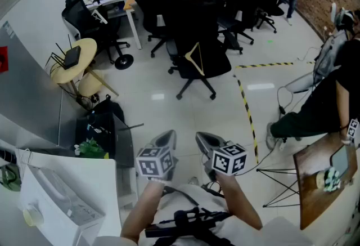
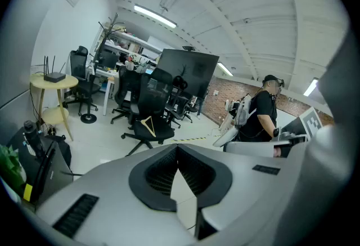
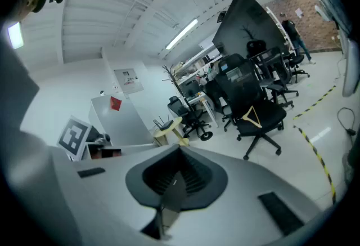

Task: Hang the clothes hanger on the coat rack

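Observation:
A light wooden clothes hanger (image 1: 195,59) lies on the seat of a black office chair (image 1: 216,63) across the floor ahead of me. It also shows as the hanger (image 2: 147,125) in the left gripper view and the hanger (image 3: 253,117) in the right gripper view. A branched coat rack (image 3: 169,73) stands far back by the desks, seen too as the rack (image 2: 110,24). My left gripper (image 1: 166,137) (image 2: 177,149) and right gripper (image 1: 205,138) (image 3: 180,150) are held side by side near my body. Both are shut and empty, far from the hanger.
A round yellow side table (image 1: 73,62) with a router and a black bag (image 1: 104,121) stand at the left. More black chairs crowd the back. Yellow-black floor tape (image 1: 247,110) runs on the right, near a person (image 1: 320,104), a wooden table (image 1: 315,183) and black tripod legs (image 1: 281,183).

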A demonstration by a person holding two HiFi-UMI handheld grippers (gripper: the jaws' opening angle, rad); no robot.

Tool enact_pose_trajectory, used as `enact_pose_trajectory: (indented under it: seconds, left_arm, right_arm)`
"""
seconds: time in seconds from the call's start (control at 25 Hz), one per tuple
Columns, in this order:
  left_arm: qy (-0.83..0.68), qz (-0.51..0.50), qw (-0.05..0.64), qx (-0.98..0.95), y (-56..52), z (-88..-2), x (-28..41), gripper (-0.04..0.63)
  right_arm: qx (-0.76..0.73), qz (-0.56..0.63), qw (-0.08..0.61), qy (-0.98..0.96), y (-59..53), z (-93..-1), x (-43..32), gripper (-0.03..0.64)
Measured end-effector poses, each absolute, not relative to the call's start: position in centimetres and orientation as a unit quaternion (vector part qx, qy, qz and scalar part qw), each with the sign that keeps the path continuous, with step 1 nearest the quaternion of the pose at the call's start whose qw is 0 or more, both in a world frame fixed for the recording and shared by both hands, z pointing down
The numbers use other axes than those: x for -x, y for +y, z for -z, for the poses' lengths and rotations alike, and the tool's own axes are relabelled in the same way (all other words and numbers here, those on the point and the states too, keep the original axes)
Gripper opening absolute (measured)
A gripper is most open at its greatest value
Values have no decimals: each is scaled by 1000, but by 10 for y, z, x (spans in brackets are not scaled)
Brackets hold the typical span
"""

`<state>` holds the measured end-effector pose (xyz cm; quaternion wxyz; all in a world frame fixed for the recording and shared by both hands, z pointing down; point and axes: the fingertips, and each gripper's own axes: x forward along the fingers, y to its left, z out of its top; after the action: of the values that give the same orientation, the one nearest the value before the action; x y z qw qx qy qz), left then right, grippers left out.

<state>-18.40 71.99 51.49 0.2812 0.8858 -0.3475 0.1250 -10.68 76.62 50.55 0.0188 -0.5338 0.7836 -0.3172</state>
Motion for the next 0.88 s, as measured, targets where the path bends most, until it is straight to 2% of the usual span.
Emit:
enact_pose_trajectory:
  seconds: [0.16,0.48,0.8,0.88]
  left_arm:
    - [-344,-128,302,-880,704,-526,166,0]
    - [-341,-125,328,-872,641,-558,128,2]
    - [-336,-128,346,-866,513,-583,59,2]
    - [-334,-134,354,-863,483,-589,44,30]
  right_arm:
    - [548,325,31,770,763,-514,78,12]
    - [582,323,-7,747,721,-542,32,14]
    - [606,312,-23,731,607,-547,-40,14]
    - [615,309,-22,725,574,-545,-55,14]
